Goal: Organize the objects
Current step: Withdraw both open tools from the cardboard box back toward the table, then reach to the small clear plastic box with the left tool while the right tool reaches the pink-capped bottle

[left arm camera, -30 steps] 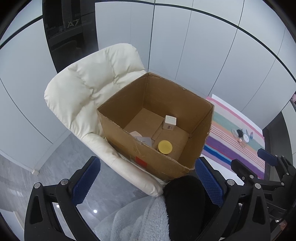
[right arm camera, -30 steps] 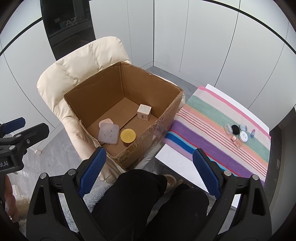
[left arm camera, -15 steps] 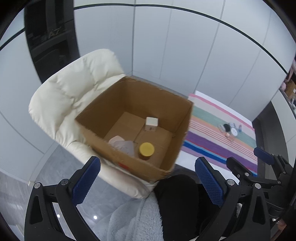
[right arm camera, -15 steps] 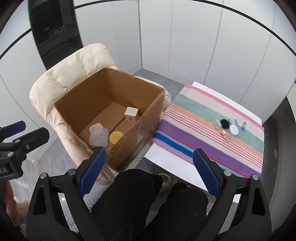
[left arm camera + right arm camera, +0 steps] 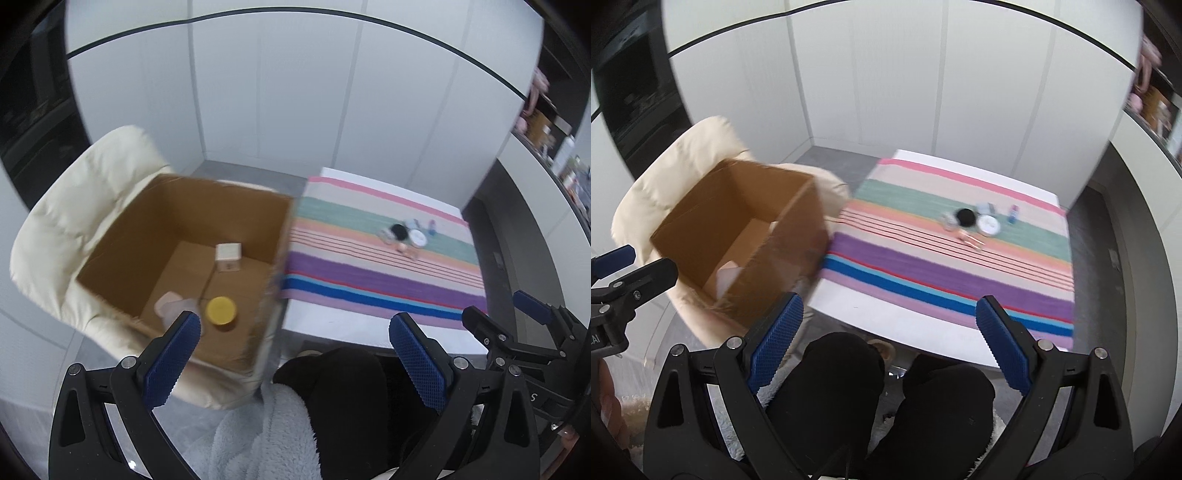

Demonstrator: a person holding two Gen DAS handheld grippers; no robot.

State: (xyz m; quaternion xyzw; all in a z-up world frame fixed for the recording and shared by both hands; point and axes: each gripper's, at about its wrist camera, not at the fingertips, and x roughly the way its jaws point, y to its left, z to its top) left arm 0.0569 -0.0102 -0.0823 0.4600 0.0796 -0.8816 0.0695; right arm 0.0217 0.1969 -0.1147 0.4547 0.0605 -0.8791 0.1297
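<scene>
Swinging off the box, back toward the desk

Left to right: the open brown cardboard box (image 5: pixel 184 254) on the cream padded chair (image 5: pixel 74 218) has slid left in both views, so I've turned toward the striped-cloth desk (image 5: pixel 945 258). Left gripper (image 5: pixel 295 354) and right gripper (image 5: pixel 888 332) both have fingers wide, holding nothing. The cluster of small jars and bottles (image 5: pixel 975 221) sits far on the desk, probably my next pickup.

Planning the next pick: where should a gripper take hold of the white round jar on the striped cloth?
Grip the white round jar across its curved side wall, descending from above. It sits low and flat, with the black lid close on its left, so a sideways approach looks crowded. Blur hides finer detail.
</scene>
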